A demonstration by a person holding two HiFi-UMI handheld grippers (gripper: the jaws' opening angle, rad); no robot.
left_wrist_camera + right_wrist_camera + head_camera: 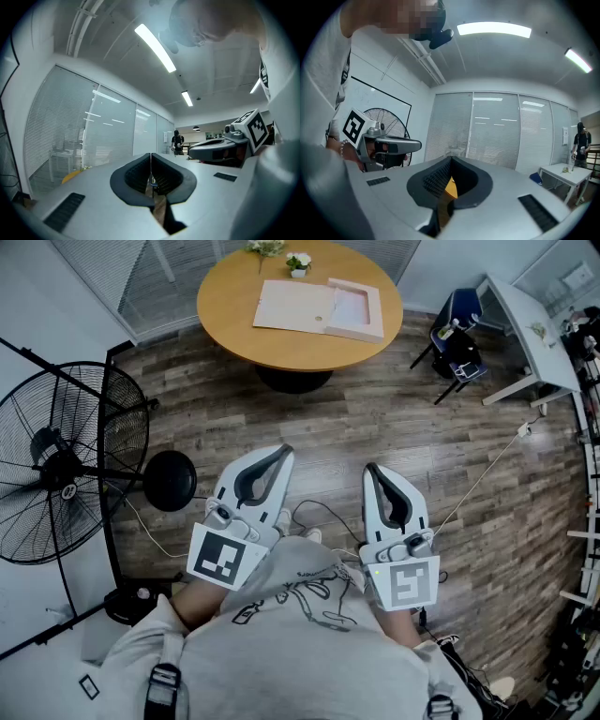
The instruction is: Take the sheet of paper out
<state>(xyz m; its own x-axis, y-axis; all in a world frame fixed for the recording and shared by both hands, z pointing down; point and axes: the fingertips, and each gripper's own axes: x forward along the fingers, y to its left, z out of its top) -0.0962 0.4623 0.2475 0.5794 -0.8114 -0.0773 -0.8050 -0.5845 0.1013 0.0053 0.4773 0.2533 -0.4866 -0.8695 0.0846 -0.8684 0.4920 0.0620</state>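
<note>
Head view only: paper (292, 306) on table (234, 329)

I count two grippers, the left gripper (280, 454) and the right gripper (373, 471), with one marker cube on each. There is one round wooden table (281, 345). On it lie one shallow box (319, 307), opened flat, with what looks like one pale sheet (349, 307) in its tray, and two small flower pots (298, 263). One big standing fan (70, 465) is off to the side. There is also one white desk (525, 329), one blue chair (459, 320), and one person (177, 140) far across the room.
</note>
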